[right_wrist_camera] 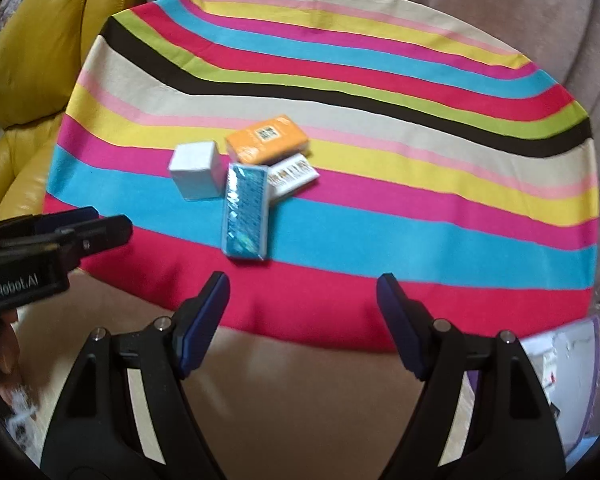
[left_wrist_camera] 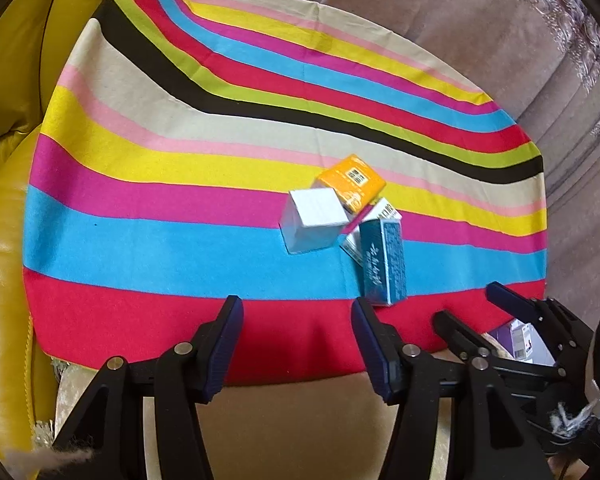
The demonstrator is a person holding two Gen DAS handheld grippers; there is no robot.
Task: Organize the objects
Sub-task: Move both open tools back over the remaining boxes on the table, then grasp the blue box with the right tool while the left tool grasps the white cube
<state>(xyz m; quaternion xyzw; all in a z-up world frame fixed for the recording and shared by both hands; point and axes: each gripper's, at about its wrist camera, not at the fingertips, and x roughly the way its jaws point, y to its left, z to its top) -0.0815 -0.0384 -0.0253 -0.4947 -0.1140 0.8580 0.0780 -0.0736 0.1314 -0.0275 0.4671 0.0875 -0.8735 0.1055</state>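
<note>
The glossy teal box [right_wrist_camera: 245, 211] lies flat, long axis pointing toward the striped cloth's [right_wrist_camera: 380, 240] near edge, while both the left gripper [left_wrist_camera: 296, 320] and right gripper [right_wrist_camera: 302, 300] hang spread apart, holding nothing.

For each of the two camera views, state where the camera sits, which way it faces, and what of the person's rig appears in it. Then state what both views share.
Left wrist: sits on the left gripper, facing the striped cloth; the right gripper shows at right.
Right wrist: sits on the right gripper, facing the same cloth; the left gripper shows at left.
Shared: teal box, white box, orange packet.
</note>
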